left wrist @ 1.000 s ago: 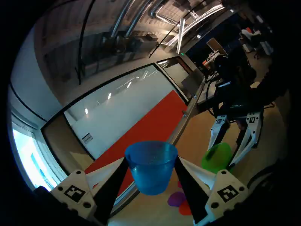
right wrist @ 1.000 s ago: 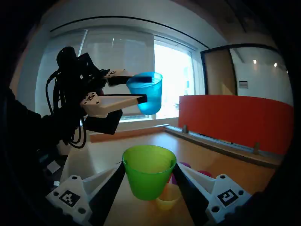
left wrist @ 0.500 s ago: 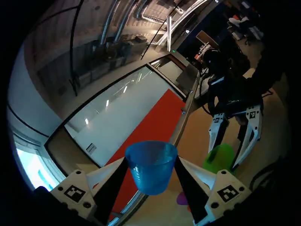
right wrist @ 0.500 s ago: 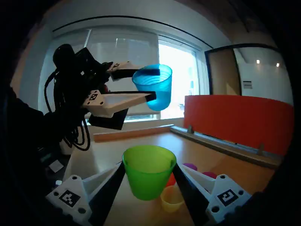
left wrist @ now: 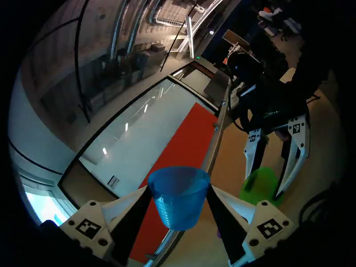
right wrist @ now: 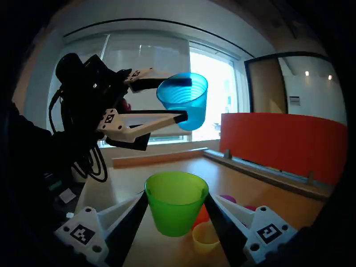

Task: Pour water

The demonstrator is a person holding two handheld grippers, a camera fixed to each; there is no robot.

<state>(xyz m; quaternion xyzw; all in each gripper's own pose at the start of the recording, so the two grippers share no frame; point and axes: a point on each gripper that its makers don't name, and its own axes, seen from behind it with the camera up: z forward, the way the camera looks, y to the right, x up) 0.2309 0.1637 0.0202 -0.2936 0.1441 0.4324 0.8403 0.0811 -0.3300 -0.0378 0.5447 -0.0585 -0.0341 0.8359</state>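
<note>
Since the earlier frame, we see the blue cup (right wrist: 184, 95) (clamped in the left claw (left wrist: 179, 190)) risen and tipped; it hangs above and beyond the green cup (right wrist: 176, 210), itself clamped in the right claw (right wrist: 176, 195).

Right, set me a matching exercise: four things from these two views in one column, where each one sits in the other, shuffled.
Things
1. translucent blue plastic cup
2. lime-green plastic cup
3. small yellow plastic cup
4. flat red panel

Places
A. standing on the wooden table
B. held by the right gripper
C. upright along the table's far edge
D. held by the left gripper, up in the air

Pairs: 1-D, 2-B, 3-A, 4-C
</note>
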